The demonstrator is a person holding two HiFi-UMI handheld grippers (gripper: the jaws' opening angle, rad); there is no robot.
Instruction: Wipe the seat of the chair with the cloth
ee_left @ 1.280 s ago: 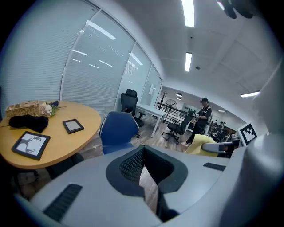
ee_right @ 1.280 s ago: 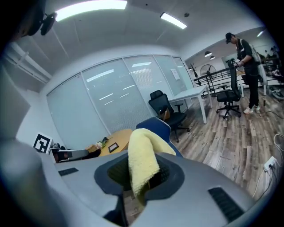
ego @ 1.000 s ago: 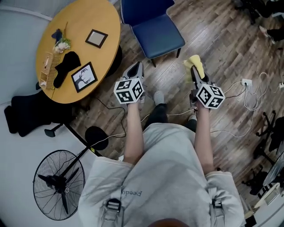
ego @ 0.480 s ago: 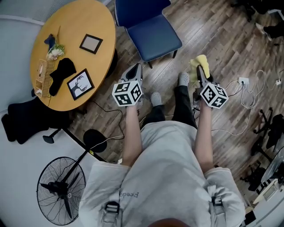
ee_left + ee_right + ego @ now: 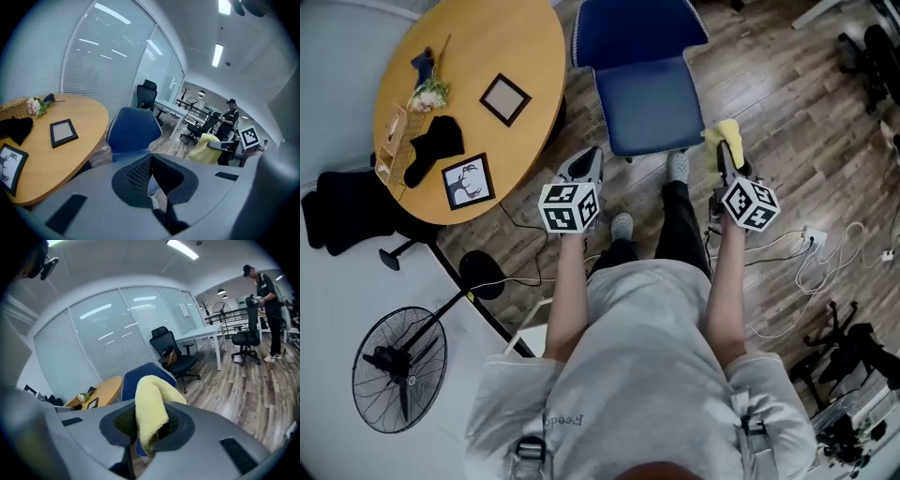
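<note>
A blue chair (image 5: 650, 98) stands on the wood floor just ahead of me, its seat bare; it also shows as the chair (image 5: 131, 133) in the left gripper view and the chair (image 5: 145, 373) behind the cloth in the right gripper view. My right gripper (image 5: 727, 150) is shut on a yellow cloth (image 5: 724, 136), held at the seat's front right corner. The cloth (image 5: 151, 411) folds over between the jaws. My left gripper (image 5: 586, 169) is shut and holds nothing, hovering in front of the seat's left corner.
A round wooden table (image 5: 459, 141) at the left carries two picture frames, a black cloth and a flower basket. A standing fan (image 5: 398, 361) is at the lower left. Cables and a power strip (image 5: 811, 239) lie on the floor at the right. A person (image 5: 267, 310) stands far off.
I have stepped closer to the chair; both grippers now sit at the seat's front edge. The right gripper still grips the cloth.
</note>
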